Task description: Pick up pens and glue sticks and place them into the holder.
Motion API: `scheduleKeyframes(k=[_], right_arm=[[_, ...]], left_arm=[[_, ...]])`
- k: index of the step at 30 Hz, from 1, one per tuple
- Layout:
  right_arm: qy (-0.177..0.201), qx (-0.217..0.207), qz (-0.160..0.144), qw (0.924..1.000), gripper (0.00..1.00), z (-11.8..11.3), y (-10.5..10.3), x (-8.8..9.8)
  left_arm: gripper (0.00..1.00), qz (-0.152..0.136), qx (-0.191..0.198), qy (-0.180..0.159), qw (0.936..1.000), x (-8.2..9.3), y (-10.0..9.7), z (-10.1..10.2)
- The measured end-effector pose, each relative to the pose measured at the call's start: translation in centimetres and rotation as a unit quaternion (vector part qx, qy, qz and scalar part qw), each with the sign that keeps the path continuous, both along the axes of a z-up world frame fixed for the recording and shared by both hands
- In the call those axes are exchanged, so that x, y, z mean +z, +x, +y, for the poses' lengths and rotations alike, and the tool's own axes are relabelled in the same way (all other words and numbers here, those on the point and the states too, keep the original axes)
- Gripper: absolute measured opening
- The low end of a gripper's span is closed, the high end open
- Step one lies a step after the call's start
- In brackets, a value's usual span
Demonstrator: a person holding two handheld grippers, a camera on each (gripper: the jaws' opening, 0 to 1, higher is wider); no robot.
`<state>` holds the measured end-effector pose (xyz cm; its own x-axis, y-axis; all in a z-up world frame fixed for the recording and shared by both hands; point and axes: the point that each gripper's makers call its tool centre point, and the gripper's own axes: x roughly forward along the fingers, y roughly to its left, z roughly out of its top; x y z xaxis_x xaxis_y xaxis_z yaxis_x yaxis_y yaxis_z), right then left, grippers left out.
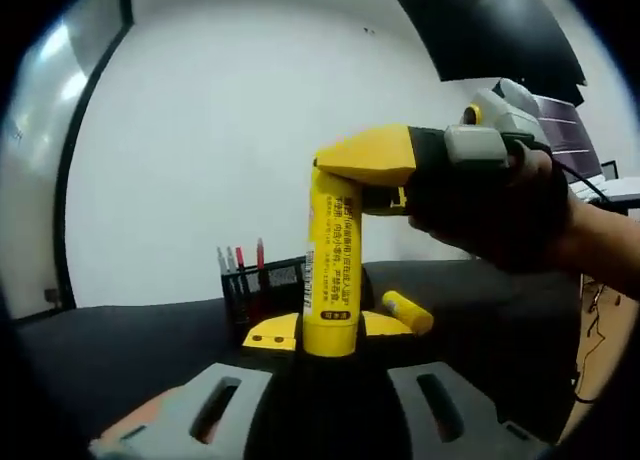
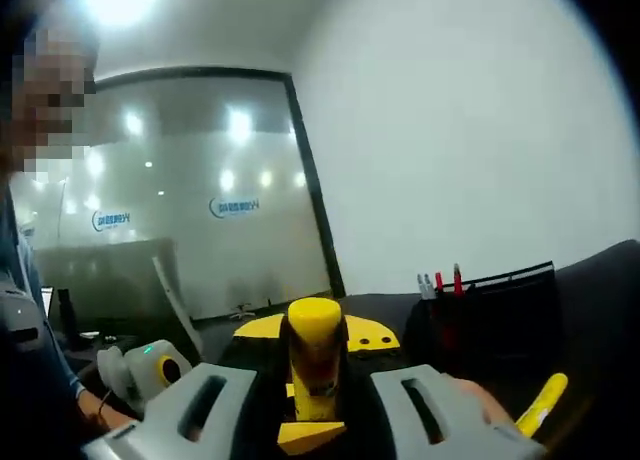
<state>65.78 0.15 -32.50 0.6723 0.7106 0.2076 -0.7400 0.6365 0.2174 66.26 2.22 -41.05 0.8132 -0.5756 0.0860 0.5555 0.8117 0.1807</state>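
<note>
White wall forms the backdrop in the left gripper view; a glass partition with ceiling lights reflected in it fills the far side of the right gripper view.

Black table (image 1: 150, 345): dark surface running across both views, carrying the items below.

Black mesh holder (image 1: 268, 285): stands upright on the table behind the grippers. In the right gripper view it sits to the right of centre.

Pens (image 1: 240, 258): several stand in the holder, red and grey caps rising above its rim.

Left gripper (image 1: 332, 332): its yellow jaws are pressed against the base of the large glue stick (image 1: 332, 265), which stands upright between them, label facing the camera.

Right gripper (image 1: 350, 175): enters the left gripper view from the right, held in a gloved hand (image 1: 490, 205). Its yellow jaws are pinched on the upper end of the same large glue stick. In its own view the stick rises between the jaws, yellow cap uppermost.

Small glue stick (image 1: 408, 312): yellow, lying on its side on the table, just right of the held one and well apart from the holder.
</note>
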Motion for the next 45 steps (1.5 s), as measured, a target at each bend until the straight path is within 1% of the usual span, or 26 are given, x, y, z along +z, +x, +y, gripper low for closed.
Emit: scheduleKeyframes(k=[6,8,9,10,11,12,14,16,18,22,24,26,28,30,33,34,35,36,37,40,43,45], right_arm=[[-0.009,-0.007,0.003,0.9999,0.17,0.3,0.1,0.1],[-0.021,-0.011,0.004,0.9997,0.17,0.5,0.3,0.1],[-0.028,-0.012,0.004,0.9995,0.17,0.7,0.4,0.1],[-0.032,-0.013,0.006,0.9994,0.17,0.7,0.6,0.1],[-0.05,-0.029,0.001,0.9983,0.17,0.5,1.0,-0.1],[-0.068,-0.042,-0.003,0.9968,0.17,0.3,1.5,-0.2],[-0.068,-0.043,-0.001,0.9968,0.17,0.4,1.8,0.0],[-0.064,-0.045,0.0,0.997,0.17,0.1,2.2,0.2],[-0.066,-0.048,0.0,0.9967,0.17,-0.1,2.6,0.4],[-0.074,-0.055,0.0,0.9957,0.17,-0.4,3.5,0.7],[-0.081,-0.062,0.0,0.9948,0.17,-0.8,4.7,1.1],[-0.088,-0.067,-0.002,0.9938,0.17,-0.9,5.2,1.1],[-0.092,-0.071,-0.003,0.9932,0.17,-0.9,5.9,1.3],[-0.095,-0.073,-0.004,0.9928,0.17,-0.8,6.6,1.4],[-0.101,-0.079,-0.005,0.9917,0.17,-0.6,7.9,1.5],[-0.103,-0.081,-0.005,0.9914,0.17,-0.5,8.3,1.5],[-0.107,-0.084,-0.006,0.9907,0.17,-0.5,8.8,1.5],[-0.112,-0.088,-0.006,0.9898,0.17,-0.4,9.4,1.4],[-0.115,-0.09,-0.006,0.9892,0.17,-0.2,9.8,1.3],[-0.123,-0.095,-0.007,0.9879,0.17,0.1,10.8,1.0],[-0.123,-0.097,-0.006,0.9876,0.17,0.2,11.5,0.9],[-0.123,-0.102,-0.005,0.9872,0.17,0.3,12.1,0.8]], left_arm=[[0.17,0.002,-0.003,-0.007,1.0,0.0,0.1,0.1],[0.18,0.012,-0.01,-0.012,0.9998,-0.1,0.3,0.1],[0.18,0.021,-0.019,-0.012,0.9995,-0.2,0.3,-0.1],[0.18,0.036,-0.032,-0.011,0.9988,-0.6,0.2,-0.3],[0.19,0.041,-0.03,-0.009,0.9987,-0.7,0.3,-0.1],[0.2,0.038,-0.03,-0.006,0.9988,-0.7,0.5,0.0],[0.23,0.046,-0.036,0.005,0.9983,-1.1,0.6,0.2],[0.24,0.05,-0.041,0.005,0.9979,-1.3,0.8,0.8],[0.26,0.062,-0.044,0.005,0.9971,-1.5,1.1,1.7],[0.35,0.086,-0.059,0.004,0.9945,-1.7,1.9,3.3],[0.38,0.095,-0.067,0.008,0.9932,-1.8,2.4,4.1],[0.39,0.106,-0.07,0.013,0.9918,-1.9,3.0,5.2],[0.42,0.109,-0.071,0.016,0.9914,-1.9,3.6,6.4],[0.45,0.12,-0.08,0.014,0.9895,-2.2,4.1,7.2],[0.53,0.134,-0.088,0.007,0.9871,-2.8,5.2,9.0],[0.54,0.14,-0.096,0.004,0.9855,-3.1,5.3,9.2],[0.56,0.15,-0.112,0.003,0.9824,-3.5,5.2,9.3],[0.57,0.155,-0.122,-0.005,0.9803,-3.7,5.2,9.5],[0.58,0.159,-0.124,-0.004,0.9794,-3.9,5.4,9.9],[0.6,0.158,-0.148,-0.003,0.9761,-4.5,5.1,10.1],[0.64,0.149,-0.178,-0.017,0.9726,-3.8,4.1,9.4],[0.66,0.149,-0.18,-0.019,0.9721,-3.9,4.3,9.4]])
